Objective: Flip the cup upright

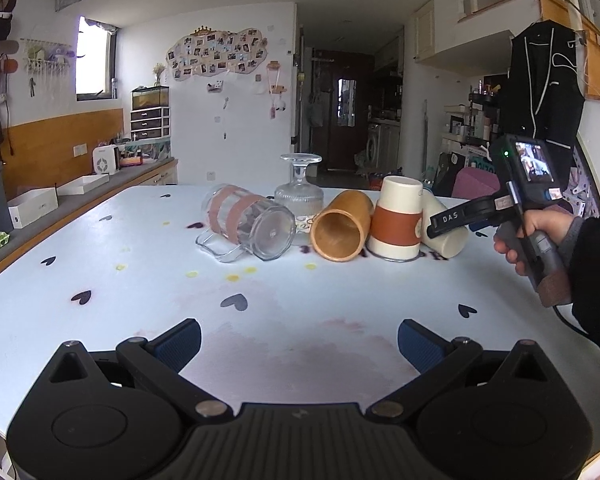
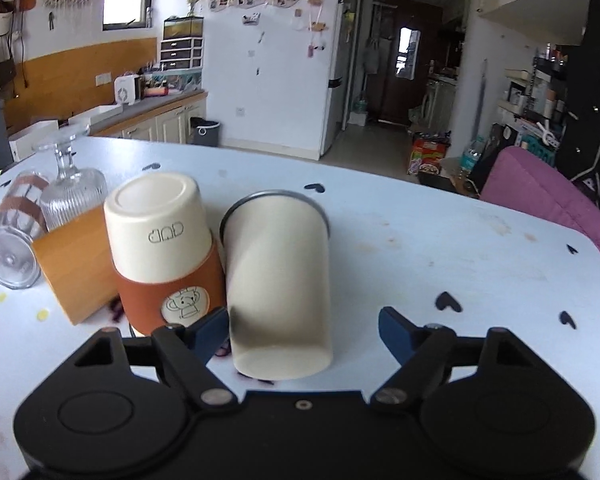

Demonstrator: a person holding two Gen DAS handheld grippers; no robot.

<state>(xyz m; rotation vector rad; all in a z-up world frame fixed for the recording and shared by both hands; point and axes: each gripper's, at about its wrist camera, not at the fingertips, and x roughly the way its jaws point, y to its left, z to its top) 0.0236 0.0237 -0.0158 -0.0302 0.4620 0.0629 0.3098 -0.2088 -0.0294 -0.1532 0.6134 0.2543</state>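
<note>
- Right gripper (image 2: 302, 330) sits low over the pale blue heart-print counter (image 2: 440, 240), jaws spread wide, nothing held; the plain cream cylindrical cup (image 2: 278, 280) lies on its side right between the blue pads, closed base toward the camera, dark-rimmed mouth pointing away.
- The left pad is already close against the cup's wall, while the right pad stands well apart.
- Risk here: that cup is round and free to roll, so an uneven squeeze could send it sideways.
- Just beside it on the left, touching or nearly so, stands the upside-down cream cup with a brown leather sleeve (image 2: 162, 252); a nudge could topple it.
- Beyond that, the orange wooden tumbler (image 2: 76, 268) lies on its side, then the clear glass mug with brown bands (image 2: 14, 240), also tipped over, and the ribbed stemmed glass (image 2: 74, 192) inverted behind them.
- From the left wrist view, the right hand (image 1: 540, 236) grips its handle level, fingers aimed across at the cups.
- Left gripper (image 1: 300, 346) hangs back near the counter's edge, jaws wide apart and empty, well clear of everything.
</note>
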